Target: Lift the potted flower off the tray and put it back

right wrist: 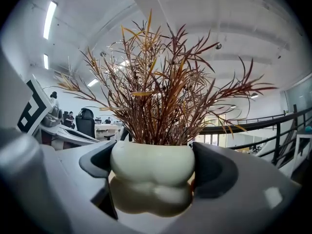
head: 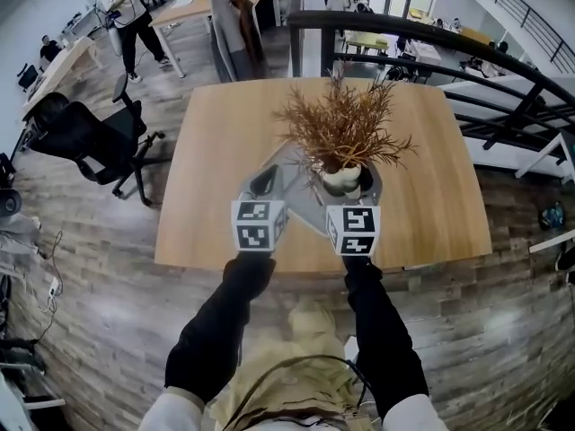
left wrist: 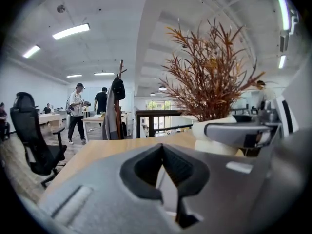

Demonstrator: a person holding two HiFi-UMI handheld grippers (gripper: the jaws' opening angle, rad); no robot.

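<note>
Jaws of the right gripper (right wrist: pixel 152 172) pinch the potted flower (right wrist: pixel 161 96) by its pot; to its left, the left gripper (left wrist: pixel 165 175) sits pressed together, empty.

The left gripper (left wrist: pixel 163 155) has its jaws pressed together, empty, with the wooden table (left wrist: pixel 97 147) beyond. At two o'clock stands the potted flower (left wrist: pixel 214 82); at nine, an office chair (left wrist: pixel 34 135).

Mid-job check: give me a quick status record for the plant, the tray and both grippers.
potted flower: cream pot, dry reddish-brown stems, upright
tray: grey, on the wooden table
placement: the potted flower seems to sit on the tray; its reflection meets its base
right gripper: jaws closed on the pot's two sides
left gripper: jaws together, nothing held, over the tray's left part
</note>
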